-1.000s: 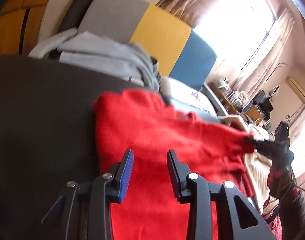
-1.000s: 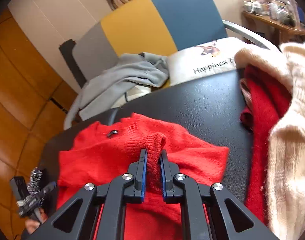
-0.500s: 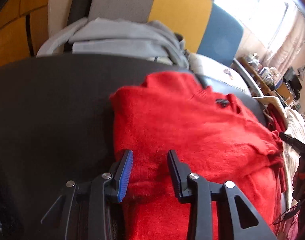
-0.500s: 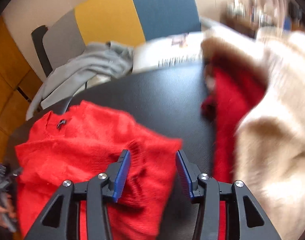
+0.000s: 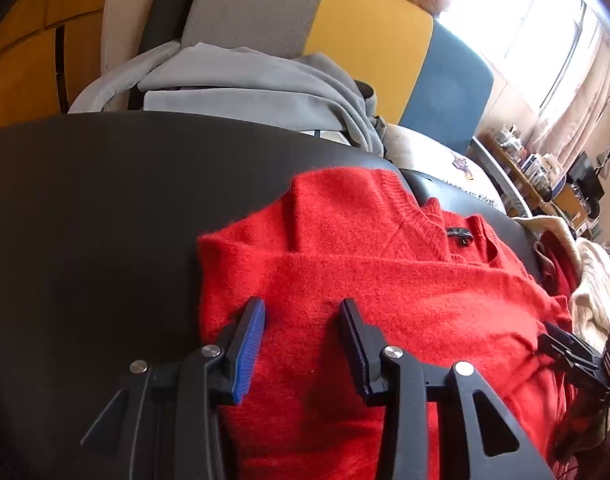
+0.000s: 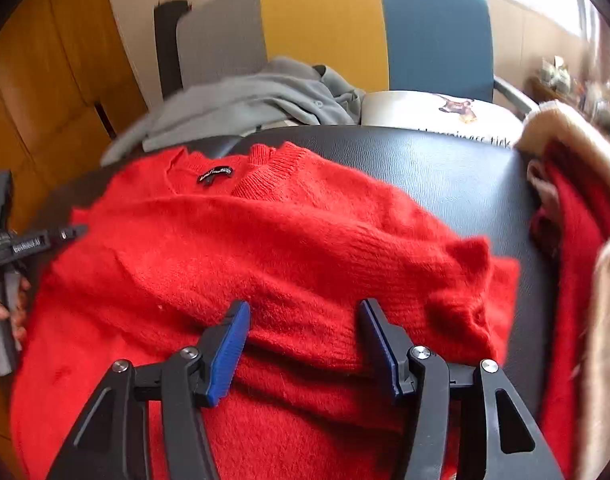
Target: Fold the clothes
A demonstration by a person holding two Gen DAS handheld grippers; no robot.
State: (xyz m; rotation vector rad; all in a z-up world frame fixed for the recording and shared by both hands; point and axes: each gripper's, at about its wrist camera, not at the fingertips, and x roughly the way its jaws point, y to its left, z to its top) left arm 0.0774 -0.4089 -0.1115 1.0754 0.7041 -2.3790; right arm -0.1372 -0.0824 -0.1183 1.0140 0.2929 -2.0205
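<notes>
- A second ago your right gripper [image 6: 303, 338] was pinching a fold of the red sweater [image 6: 265, 248]; now it has let go, its jaws spread wide and hovering low over the sleeve laid across the body.
- Your left gripper [image 5: 301, 330] has crept further over the sweater's left edge since then; it is released too, jaws apart with nothing between them.
- The sweater lies flat on the black table [image 5: 85, 208], neck label [image 6: 214, 175] facing up at the far side, both sleeves seemingly folded in.
- It looks like soft, fuzzy knit: light, floppy, likely to sag and stretch if you lift from one spot.
- Best hold, I'd judge, is the near hem with both claws, one toward each corner, pinching all layers together so the sleeves don't slip out.
- Watch the pile of red and cream knits [image 6: 585, 240] at the right edge; keep the fold away from it.
- The grey garment [image 5: 245, 80] stays on the chair [image 5: 365, 40] behind.
</notes>
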